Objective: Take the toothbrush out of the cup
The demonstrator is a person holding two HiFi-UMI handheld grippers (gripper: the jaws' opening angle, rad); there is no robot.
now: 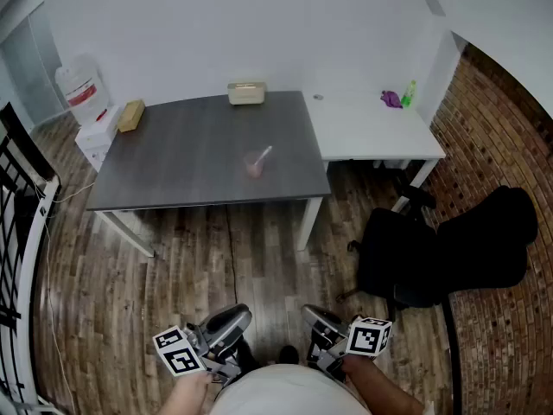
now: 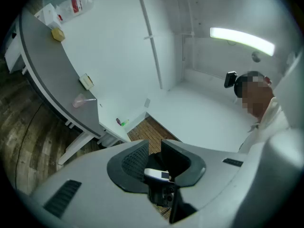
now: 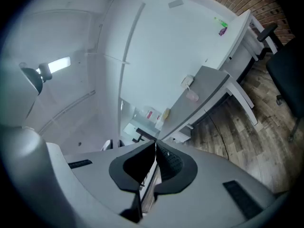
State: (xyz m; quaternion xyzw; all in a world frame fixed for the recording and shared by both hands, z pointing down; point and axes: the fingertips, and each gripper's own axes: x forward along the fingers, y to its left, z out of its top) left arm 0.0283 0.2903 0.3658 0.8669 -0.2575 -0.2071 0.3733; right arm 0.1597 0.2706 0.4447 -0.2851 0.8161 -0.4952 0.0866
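A person stands on the wooden floor (image 1: 173,266) well back from a grey table (image 1: 190,158), a two-jaw gripper in each hand, both held low and close to the body. The left gripper (image 2: 154,144) has its jaws slightly apart with nothing between them; the right gripper (image 3: 155,144) has its jaws brought together at the tips, also with nothing held. The toothbrush (image 1: 264,152) stands tilted in a translucent pink cup (image 1: 253,165), its upper end leaning out over the rim toward the right, and the cup sits toward the front right part of the table, well apart from both grippers. At the table's far edge rests a tan box (image 1: 246,92); a smaller yellowish box (image 1: 130,115) lies at the far left corner. A white desk (image 1: 371,132) adjoins the table on the right, carrying a purple item (image 1: 391,98) and a green bottle (image 1: 408,93) near the wall. A black office chair (image 1: 449,249) stands on the floor to the right, and a large water jug (image 1: 82,89) sits beyond the table's left end.
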